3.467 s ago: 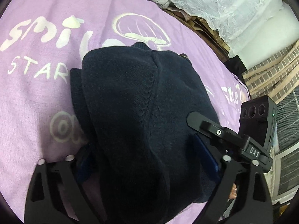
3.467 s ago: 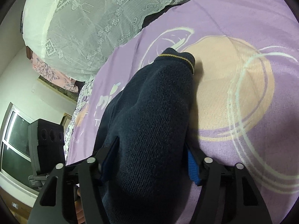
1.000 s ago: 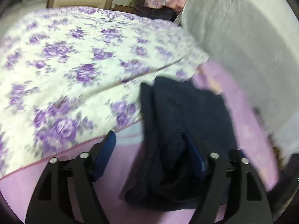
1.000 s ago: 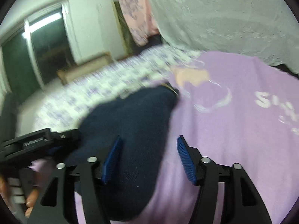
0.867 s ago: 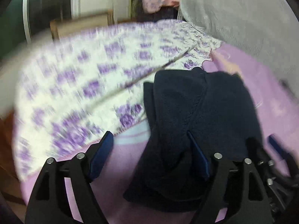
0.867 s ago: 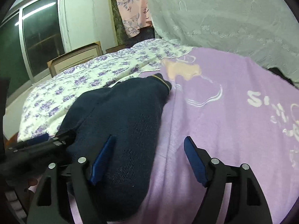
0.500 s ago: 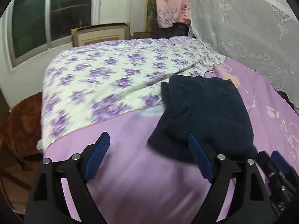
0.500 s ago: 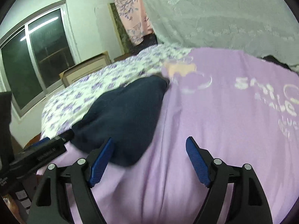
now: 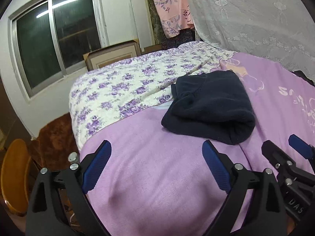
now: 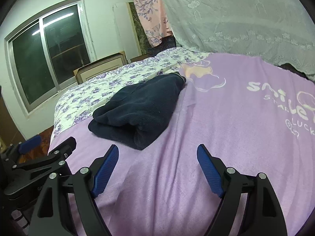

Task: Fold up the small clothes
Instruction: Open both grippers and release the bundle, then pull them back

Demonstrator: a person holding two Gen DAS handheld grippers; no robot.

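Left hand-held gripper [image 9: 155, 167] is empty, jaws widening; right hand-held gripper [image 10: 157, 169] likewise. Beyond them, the folded navy garment [image 9: 210, 108] lies on the purple blanket [image 9: 157, 186] near the bed's edge; a nudge could loosen the soft, thick fold.

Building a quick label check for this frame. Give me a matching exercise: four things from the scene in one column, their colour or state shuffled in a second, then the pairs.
Things:
1. dark garment
2. blanket
3. floral sheet
4. left gripper

Colour or state:
A. white with purple flowers
B. jaws opening, nothing between them
C. navy, folded into a bundle
D. purple, with white lettering

Pairs: 1-C, 2-D, 3-A, 4-B
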